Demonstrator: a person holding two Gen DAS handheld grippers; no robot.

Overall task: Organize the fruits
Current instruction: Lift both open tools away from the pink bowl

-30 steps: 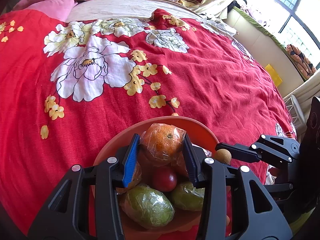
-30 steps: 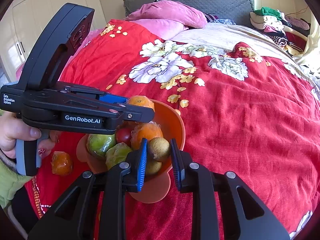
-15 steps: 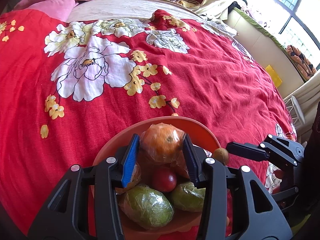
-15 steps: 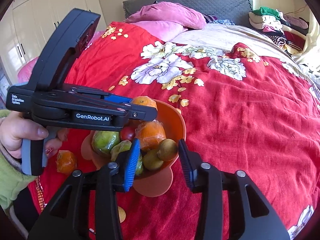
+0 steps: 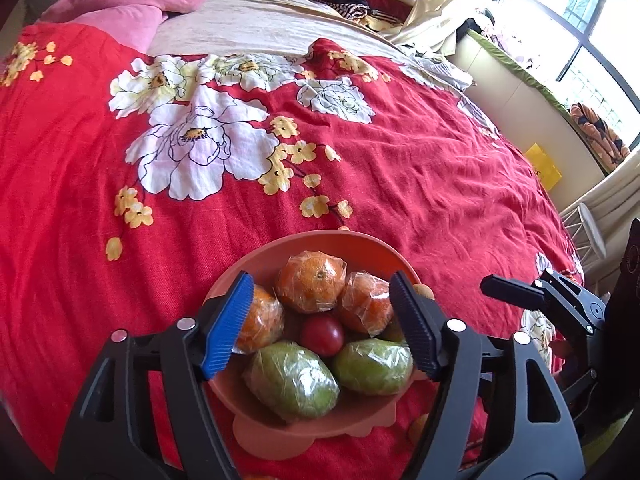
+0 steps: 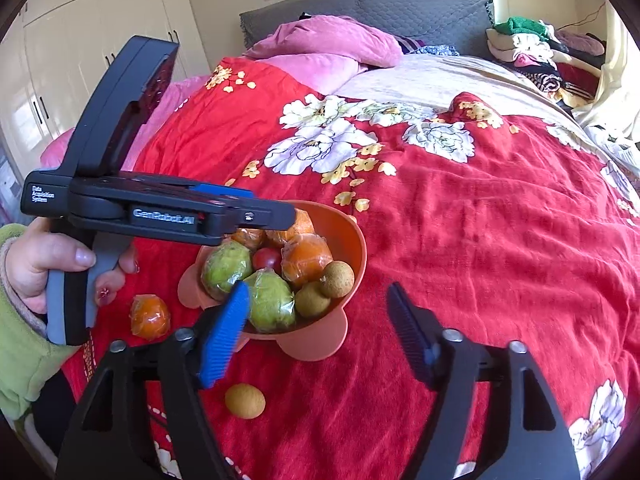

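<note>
Bowl: an orange bowl (image 5: 352,246) sits on the bed, on a red quilt (image 5: 420,168) printed with white and yellow flowers; in the left wrist view it lies at 6 o'clock, in the right wrist view just left of centre (image 6: 352,240).
Fruit in the bowl: three wrapped oranges (image 5: 311,282) toward the far rim, a small red fruit (image 5: 322,335) in the middle, two wrapped green fruits (image 5: 292,384) at the near side – and, in the right wrist view, two small brown fruits (image 6: 337,279) against the rim at 3 o'clock of the pile.
Fruit outside the bowl: a wrapped orange (image 6: 150,317) lies on the quilt at 9 o'clock of the bowl, near the person's hand (image 6: 52,258); a small yellow-brown fruit (image 6: 245,401) lies at 6 o'clock of the bowl, apart from it.
Left gripper (image 5: 320,324): hangs over the bowl, its fingers (image 5: 228,324) spread and just opened; the topmost orange rests in the pile between them, the pads clear of it.
Right gripper (image 6: 318,330): its fingers (image 6: 224,334) also spread wide, just opened – nothing pinched; the near rim of the bowl shows between them, and the brown fruits sit in the bowl beyond the tips.
Bed: pink pillows (image 6: 332,46) at 12 o'clock, folded clothes (image 6: 536,46) at 2 o'clock.
</note>
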